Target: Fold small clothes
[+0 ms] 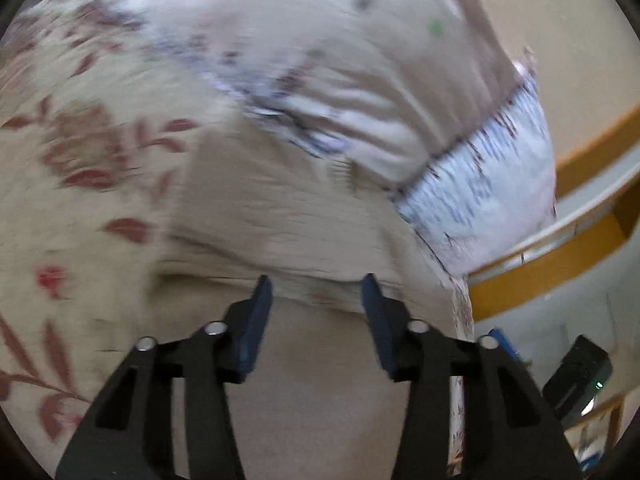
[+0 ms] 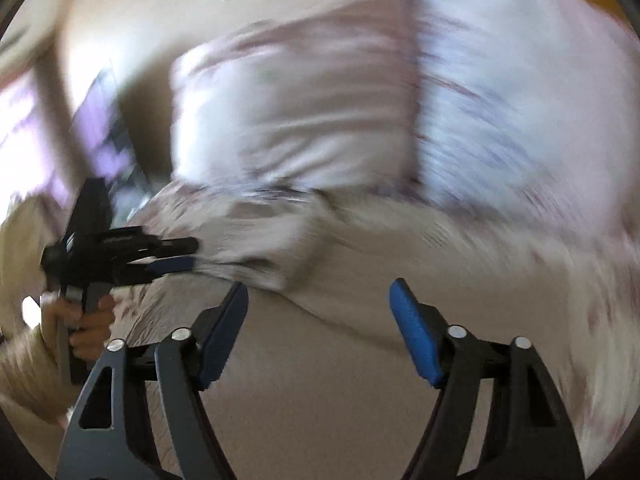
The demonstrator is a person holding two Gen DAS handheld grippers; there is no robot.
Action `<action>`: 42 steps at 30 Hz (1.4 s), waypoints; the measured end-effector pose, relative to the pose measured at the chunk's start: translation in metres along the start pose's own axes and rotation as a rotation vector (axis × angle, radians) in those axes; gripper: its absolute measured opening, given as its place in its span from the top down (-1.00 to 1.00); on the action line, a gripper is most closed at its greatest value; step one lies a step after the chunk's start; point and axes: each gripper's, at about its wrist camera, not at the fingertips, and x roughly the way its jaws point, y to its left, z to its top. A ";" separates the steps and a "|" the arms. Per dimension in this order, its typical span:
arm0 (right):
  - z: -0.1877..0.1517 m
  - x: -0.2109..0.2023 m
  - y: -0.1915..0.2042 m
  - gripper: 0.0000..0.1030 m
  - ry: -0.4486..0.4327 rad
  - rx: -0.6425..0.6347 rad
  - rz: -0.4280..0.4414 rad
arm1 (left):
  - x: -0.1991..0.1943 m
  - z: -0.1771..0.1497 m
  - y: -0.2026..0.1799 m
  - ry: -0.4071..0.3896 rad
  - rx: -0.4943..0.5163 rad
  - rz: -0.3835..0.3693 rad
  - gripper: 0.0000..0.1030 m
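A beige garment (image 1: 304, 216) lies flat on the bed, its near hem just beyond my left gripper's tips. My left gripper (image 1: 318, 284) is open and empty, hovering at that hem. My right gripper (image 2: 320, 292) is open wide and empty above the same beige garment (image 2: 384, 264), whose edge lies between the fingers. The left gripper also shows in the right wrist view (image 2: 188, 256), held in a hand at the left, its fingers pointing toward the garment. Both views are blurred.
A floral bedcover (image 1: 80, 152) with red leaves spreads left. Pale pillows (image 1: 360, 80) lie behind the garment, one with a blue-striped end (image 1: 492, 184). A wooden bed edge (image 1: 560, 260) and a black device (image 1: 576, 376) sit at the right.
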 end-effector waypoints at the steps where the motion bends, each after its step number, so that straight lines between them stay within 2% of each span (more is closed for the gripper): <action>1: 0.008 0.017 0.019 -0.20 0.010 -0.082 0.025 | 0.000 0.001 0.010 0.000 -0.031 0.015 0.29; 2: 0.012 0.030 0.034 -0.05 0.024 -0.138 0.044 | -0.001 0.003 0.015 0.000 -0.050 0.021 0.34; 4: 0.018 0.062 0.063 0.11 0.061 -0.255 0.072 | -0.001 0.005 0.027 -0.007 -0.077 0.048 0.36; 7: 0.017 0.108 0.099 0.20 0.123 -0.409 0.079 | 0.002 0.006 0.041 0.000 -0.112 0.056 0.40; 8: 0.016 0.120 0.106 0.20 0.143 -0.443 0.074 | 0.000 0.006 0.045 -0.001 -0.120 0.062 0.48; 13: 0.015 0.162 0.113 0.20 0.214 -0.464 0.075 | -0.001 0.006 0.051 -0.007 -0.128 0.059 0.60; 17: 0.008 0.176 0.116 0.22 0.248 -0.470 0.029 | -0.003 0.005 0.056 -0.004 -0.146 0.058 0.76; 18: 0.006 0.175 0.116 0.30 0.234 -0.461 0.020 | -0.003 0.005 0.059 -0.004 -0.153 0.059 0.82; 19: 0.006 0.175 0.114 0.49 0.231 -0.438 0.020 | -0.003 0.005 0.060 -0.004 -0.159 0.060 0.85; 20: 0.007 0.174 0.110 0.69 0.218 -0.402 0.003 | -0.003 0.005 0.062 -0.004 -0.165 0.060 0.90; 22: 0.013 0.167 0.099 0.81 0.197 -0.306 0.025 | -0.003 0.005 0.065 -0.002 -0.173 0.059 0.93; 24: 0.021 0.155 0.083 0.81 0.149 -0.188 0.042 | -0.003 0.004 0.065 -0.005 -0.169 0.064 0.93; 26: 0.029 0.127 0.052 0.82 0.053 -0.022 0.041 | -0.003 0.004 0.064 -0.006 -0.163 0.070 0.93; 27: 0.030 0.106 0.027 0.82 -0.011 0.111 0.032 | -0.003 0.004 0.064 -0.007 -0.161 0.072 0.93; 30: 0.008 0.058 -0.032 0.82 -0.120 0.412 -0.012 | -0.003 0.004 0.063 -0.007 -0.157 0.073 0.93; 31: -0.011 0.040 -0.056 0.82 -0.135 0.521 -0.045 | -0.003 0.004 0.063 -0.007 -0.157 0.073 0.93; 32: -0.029 0.030 -0.073 0.81 -0.118 0.578 -0.085 | -0.003 0.004 0.064 -0.006 -0.158 0.072 0.93; 34: -0.055 0.022 -0.093 0.79 -0.043 0.646 -0.126 | -0.003 0.004 0.063 -0.004 -0.155 0.074 0.93; 36: -0.075 0.015 -0.115 0.59 0.004 0.742 -0.129 | -0.002 0.004 0.062 -0.001 -0.151 0.080 0.93; 37: -0.085 0.006 -0.132 0.21 -0.008 0.832 -0.115 | -0.001 0.004 0.062 0.000 -0.149 0.082 0.93; 38: -0.089 0.000 -0.140 -0.09 -0.025 0.870 -0.115 | -0.001 0.004 0.061 0.001 -0.148 0.083 0.93; 40: -0.093 -0.010 -0.157 -0.10 -0.059 0.921 -0.143 | -0.001 0.004 0.061 0.001 -0.150 0.082 0.93; 42: -0.092 -0.008 -0.170 -0.09 -0.056 0.942 -0.161 | -0.001 0.004 0.061 0.001 -0.149 0.083 0.93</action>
